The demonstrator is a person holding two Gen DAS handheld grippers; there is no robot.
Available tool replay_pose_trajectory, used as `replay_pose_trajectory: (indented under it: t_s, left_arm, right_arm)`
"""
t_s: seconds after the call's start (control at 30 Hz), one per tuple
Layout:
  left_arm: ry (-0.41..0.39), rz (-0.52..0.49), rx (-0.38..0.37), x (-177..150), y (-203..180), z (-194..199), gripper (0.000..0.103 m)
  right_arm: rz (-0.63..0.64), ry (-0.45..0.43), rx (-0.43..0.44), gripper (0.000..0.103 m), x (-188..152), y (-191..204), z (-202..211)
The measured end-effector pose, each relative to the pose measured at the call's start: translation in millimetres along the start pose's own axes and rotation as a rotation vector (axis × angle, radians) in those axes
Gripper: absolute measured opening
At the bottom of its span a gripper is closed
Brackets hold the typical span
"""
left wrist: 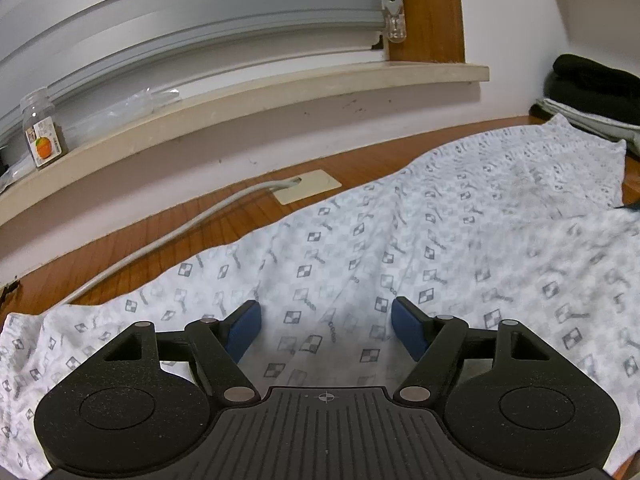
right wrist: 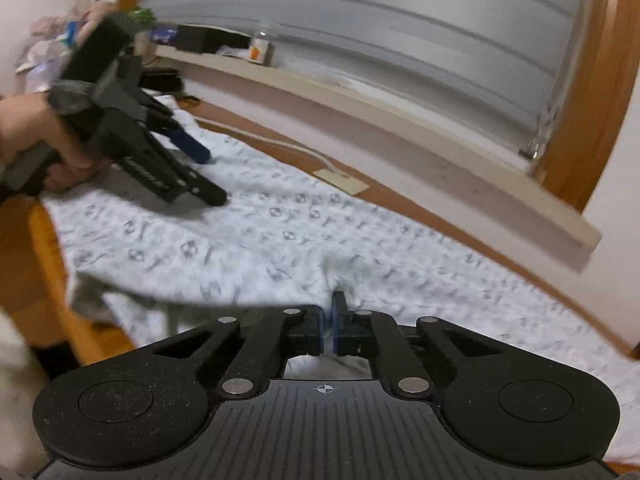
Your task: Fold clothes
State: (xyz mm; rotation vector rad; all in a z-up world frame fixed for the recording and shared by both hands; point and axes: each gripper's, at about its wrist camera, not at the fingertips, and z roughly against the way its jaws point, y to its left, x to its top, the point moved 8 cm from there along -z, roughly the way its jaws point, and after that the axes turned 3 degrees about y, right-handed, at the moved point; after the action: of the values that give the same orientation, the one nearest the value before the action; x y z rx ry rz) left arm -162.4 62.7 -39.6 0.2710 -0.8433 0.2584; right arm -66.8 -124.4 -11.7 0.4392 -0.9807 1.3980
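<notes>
I see the cloth (left wrist: pixel 400 248) spread flat on the wood table (left wrist: pixel 132 240). It is white with little gray checker squares, and it lies right under and in front of both my tools.

My left gripper (left wrist: pixel 326 326) hangs just over the cloth with its blue pads (left wrist: pixel 244 330) spread wide apart. Nothing is between them. From my right camera I can see this same tool (right wrist: pixel 214 178) off to the left, held in a hand (right wrist: pixel 36 140), with its tips pointing down at the cloth.

My right gripper (right wrist: pixel 329 320) has its pads pressed close together, and a bit of the cloth is pinched between them. The cloth bunches up into a small fold right at the tips.

Past the cloth, ahead of my left tool, a white cable (left wrist: pixel 160 244) runs over the table to a pale plate (left wrist: pixel 308 186). Behind that is a ledge (left wrist: pixel 240 96) under the gray blinds (left wrist: pixel 180 20). A small jar (left wrist: pixel 40 130) with an orange label stands on the ledge, up to the left. Far to the right, beyond the cloth, a dark pile of clothes (left wrist: pixel 596 84) sits by the wall.
</notes>
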Motion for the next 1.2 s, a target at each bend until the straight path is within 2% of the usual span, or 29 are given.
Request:
replay_pose_trajectory:
  t_s: [0.1, 0.2, 0.23, 0.33, 0.5, 0.6, 0.8, 0.87, 1.2]
  left_arm:
    - [0.001, 0.003, 0.000, 0.0, 0.1, -0.4, 0.076]
    - [0.003, 0.010, -0.007, 0.1, 1.1, -0.8, 0.076]
    - [0.003, 0.010, -0.006, 0.0, 1.1, -0.8, 0.076]
    - [0.002, 0.007, -0.002, -0.1, 0.4, -0.3, 0.077]
    - [0.001, 0.003, 0.005, -0.5, -0.8, 0.7, 0.077]
    - [0.000, 0.002, 0.007, -0.6, -0.9, 0.9, 0.077]
    - [0.001, 0.003, 0.007, -0.8, -0.7, 1.2, 0.077]
    - [0.001, 0.004, 0.005, -0.7, -0.1, 1.0, 0.077]
    - [0.005, 0.048, -0.030, -2.8, 4.3, 2.4, 0.077]
  right_arm:
    - [0.060, 0.009, -0.013, 0.005, 4.2, -5.8, 27.5]
    - [0.110, 0.015, -0.071, 0.002, 7.4, -18.7, 47.0]
    - [0.105, 0.018, -0.092, 0.002, 6.9, -26.1, 50.8]
    - [0.059, 0.027, -0.075, 0.002, -4.4, -36.4, 54.1]
    - [0.037, 0.047, 0.050, 0.004, -25.0, -6.9, 40.6]
    - [0.086, 0.050, 0.058, 0.006, -28.7, 13.3, 26.1]
    - [0.193, 0.010, 0.060, 0.027, -16.0, 40.5, 24.1]
    - [0.244, -0.006, 0.069, 0.028, -9.4, 48.3, 26.7]
    - [0.476, 0.041, 0.166, 0.030, 6.6, 87.2, 0.5]
